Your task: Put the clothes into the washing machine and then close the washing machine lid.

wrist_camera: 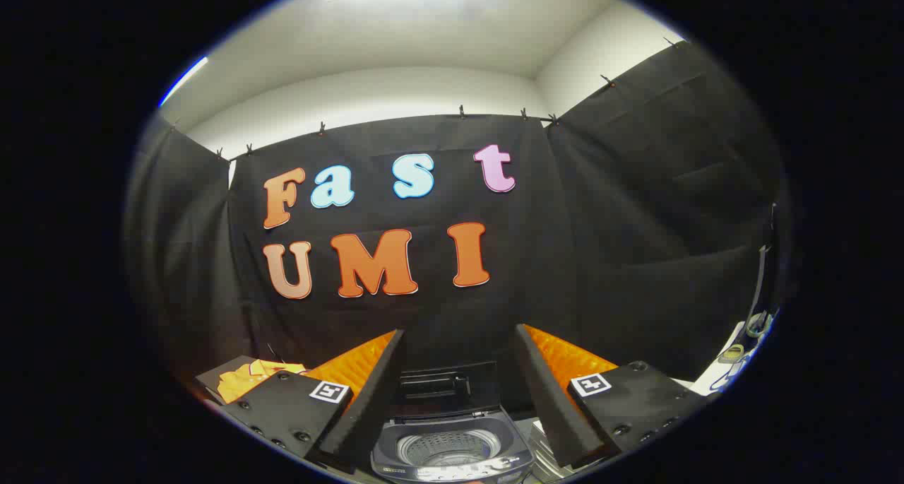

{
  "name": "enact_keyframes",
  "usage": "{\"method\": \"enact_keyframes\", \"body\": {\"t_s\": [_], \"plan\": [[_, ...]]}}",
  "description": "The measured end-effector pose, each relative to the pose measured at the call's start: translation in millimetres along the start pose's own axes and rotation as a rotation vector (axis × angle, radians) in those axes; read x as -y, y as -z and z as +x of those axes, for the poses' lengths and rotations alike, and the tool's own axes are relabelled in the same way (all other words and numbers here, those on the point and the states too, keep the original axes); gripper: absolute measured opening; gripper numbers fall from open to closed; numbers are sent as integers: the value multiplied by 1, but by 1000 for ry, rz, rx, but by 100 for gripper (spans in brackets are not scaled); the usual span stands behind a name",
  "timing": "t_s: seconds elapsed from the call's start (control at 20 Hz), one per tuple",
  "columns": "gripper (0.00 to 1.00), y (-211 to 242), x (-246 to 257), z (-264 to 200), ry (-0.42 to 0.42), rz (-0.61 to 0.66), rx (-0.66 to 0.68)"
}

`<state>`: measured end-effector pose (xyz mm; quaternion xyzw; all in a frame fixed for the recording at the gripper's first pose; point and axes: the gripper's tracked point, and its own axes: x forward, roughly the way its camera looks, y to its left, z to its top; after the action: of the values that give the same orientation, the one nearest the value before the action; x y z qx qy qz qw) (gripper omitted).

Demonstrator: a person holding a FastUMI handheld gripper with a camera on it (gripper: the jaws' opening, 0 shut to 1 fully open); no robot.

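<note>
A fisheye view looks forward along the gripper point(459, 371), whose two fingers stand wide apart with nothing between them. Low down, in the gap between the fingers, sits a small top-loading washing machine point(452, 452). Its lid point(446, 384) is raised and stands upright at the back, so the perforated metal drum point(443, 447) is exposed and appears empty. To the left, beyond the left finger, a folded orange garment point(248, 379) lies on a dark counter point(212, 381), well apart from the machine. The task appears to be at its very start: the clothes are not yet picked up. The next move likely calls for swinging the gripper left and down over the garment, then pinching the fabric firmly.
</note>
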<state>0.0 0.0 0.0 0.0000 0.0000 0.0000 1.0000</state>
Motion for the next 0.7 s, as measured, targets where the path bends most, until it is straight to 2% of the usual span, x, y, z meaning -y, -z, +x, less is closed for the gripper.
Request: {"method": "enact_keyframes", "body": {"t_s": [0.7], "plan": [[98,-14,-43,12,-63,-33,16]]}}
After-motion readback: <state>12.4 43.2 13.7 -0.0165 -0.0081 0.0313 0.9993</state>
